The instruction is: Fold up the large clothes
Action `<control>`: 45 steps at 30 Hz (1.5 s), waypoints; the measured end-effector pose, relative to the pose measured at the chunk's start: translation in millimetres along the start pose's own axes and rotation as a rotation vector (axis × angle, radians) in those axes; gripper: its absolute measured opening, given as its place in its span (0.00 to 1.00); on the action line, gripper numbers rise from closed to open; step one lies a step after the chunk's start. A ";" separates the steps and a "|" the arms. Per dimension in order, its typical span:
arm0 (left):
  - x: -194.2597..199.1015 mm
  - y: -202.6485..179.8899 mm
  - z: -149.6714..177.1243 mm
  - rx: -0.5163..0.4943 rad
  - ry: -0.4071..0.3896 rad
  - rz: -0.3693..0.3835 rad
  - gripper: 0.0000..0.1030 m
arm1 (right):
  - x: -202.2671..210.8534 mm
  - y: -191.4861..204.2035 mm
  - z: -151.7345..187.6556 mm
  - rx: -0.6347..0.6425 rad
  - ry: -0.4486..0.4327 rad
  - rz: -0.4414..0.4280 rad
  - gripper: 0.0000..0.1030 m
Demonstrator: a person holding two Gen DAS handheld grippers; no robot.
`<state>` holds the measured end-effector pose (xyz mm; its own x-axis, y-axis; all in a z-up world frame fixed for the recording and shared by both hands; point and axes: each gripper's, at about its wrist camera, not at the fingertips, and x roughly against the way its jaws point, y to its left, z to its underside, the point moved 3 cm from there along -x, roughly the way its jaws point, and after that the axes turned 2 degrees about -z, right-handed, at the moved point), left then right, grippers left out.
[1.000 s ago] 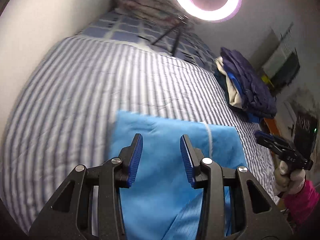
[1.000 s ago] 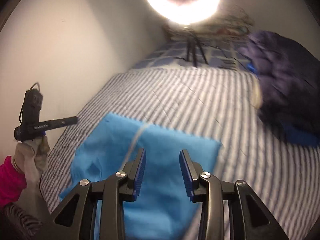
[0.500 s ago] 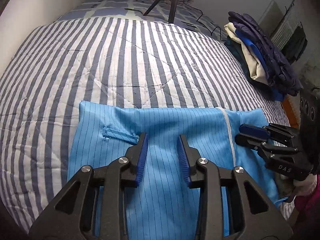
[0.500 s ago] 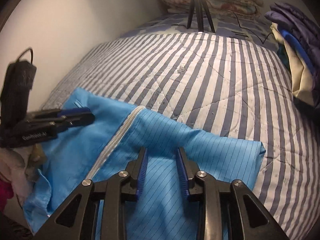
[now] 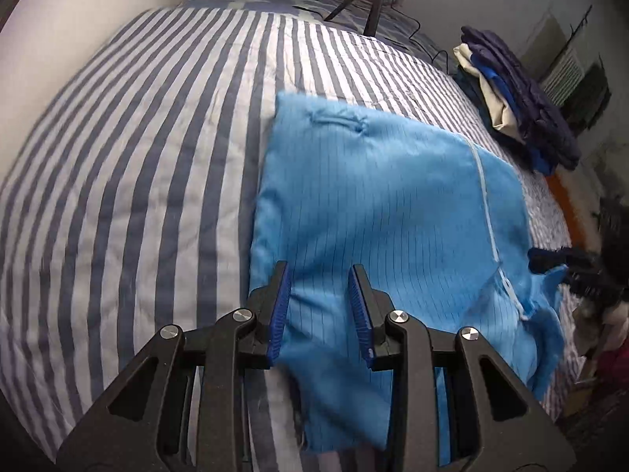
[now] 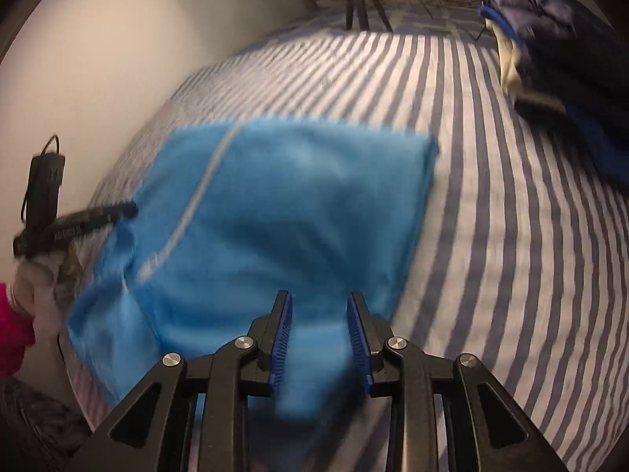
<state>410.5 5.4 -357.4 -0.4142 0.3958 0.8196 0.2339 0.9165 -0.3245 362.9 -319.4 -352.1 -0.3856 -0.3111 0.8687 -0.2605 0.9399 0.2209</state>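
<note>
So the striped bedspread (image 5: 137,181) is taking up the whole left side of the scene, and it's serving as the folding surface, which makes sense for something this big. Lying on it is the blue garment (image 5: 377,204), a zip-up thing with a white zipper (image 5: 487,212) running down it, its far edge squared off and its near end spilling toward the edge of the bed.

The left gripper (image 5: 319,310) is hanging just over the near left part of the cloth with its jaws spread apart. Fabric is showing between the blue pads (image 5: 278,314), but they're not closing on it as far as I can tell. The right gripper (image 6: 319,334) is doing the same thing over the near right part: jaws apart, cloth under them, nothing pinched. My guess is they're lining up on that loose near end so both sides get lifted evenly for the next fold.

Over at the far right edge of the bed, a stack of folded clothes (image 5: 519,94) is sitting well clear of the work area.
</note>
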 end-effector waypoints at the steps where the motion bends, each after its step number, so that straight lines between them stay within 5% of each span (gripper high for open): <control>1: 2.1 -0.8 2.8 -0.012 0.004 0.004 0.32 | 2.9 3.1 8.2 0.033 0.009 0.021 0.29; 6: 25.2 12.5 3.1 0.063 0.002 0.069 0.32 | 21.3 -7.0 24.2 -0.008 0.042 -0.024 0.31; 8: 32.6 26.9 -0.2 0.151 -0.006 0.120 0.34 | 33.4 -16.2 26.6 -0.053 0.000 -0.064 0.43; 11: 35.2 52.4 -7.1 0.309 -0.014 0.212 0.51 | 49.8 -33.6 24.7 -0.146 -0.117 -0.117 0.63; 13: 30.2 66.1 -9.9 0.406 0.004 0.284 0.51 | 51.6 -48.4 21.5 -0.236 -0.150 -0.177 0.67; 18: 6.4 80.3 -12.6 0.541 0.072 0.430 0.51 | 30.9 -78.0 15.1 -0.391 -0.132 -0.316 0.68; 25: -15.0 85.6 -14.9 0.538 0.133 0.508 0.51 | 1.6 -88.1 23.4 -0.486 -0.091 -0.477 0.53; 27: -19.9 88.1 -17.9 0.550 0.144 0.525 0.44 | -5.3 -92.4 19.9 -0.514 -0.096 -0.518 0.50; 30: -29.7 85.4 -22.9 0.537 0.156 0.525 0.31 | -14.1 -93.3 14.4 -0.526 -0.094 -0.551 0.42; 36: -41.8 65.0 -35.4 0.472 0.171 0.515 0.29 | -25.3 -70.8 -4.7 -0.481 -0.083 -0.547 0.42; 39: -37.1 52.7 -39.6 0.423 0.153 0.448 0.27 | -26.0 -56.5 -9.7 -0.439 -0.062 -0.494 0.36; 42: -30.7 40.9 -39.3 0.362 0.133 0.377 0.12 | -19.2 -45.7 -11.7 -0.398 -0.043 -0.414 0.25; 45: -19.7 29.2 -38.9 0.307 0.101 0.313 0.08 | -13.9 -36.4 -15.2 -0.375 -0.044 -0.369 0.16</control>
<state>459.8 22.1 -364.6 -0.2735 0.6628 0.6970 0.0564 0.7345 -0.6763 391.2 -347.1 -365.5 -0.3667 -0.6289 0.6856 -0.0542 0.7501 0.6591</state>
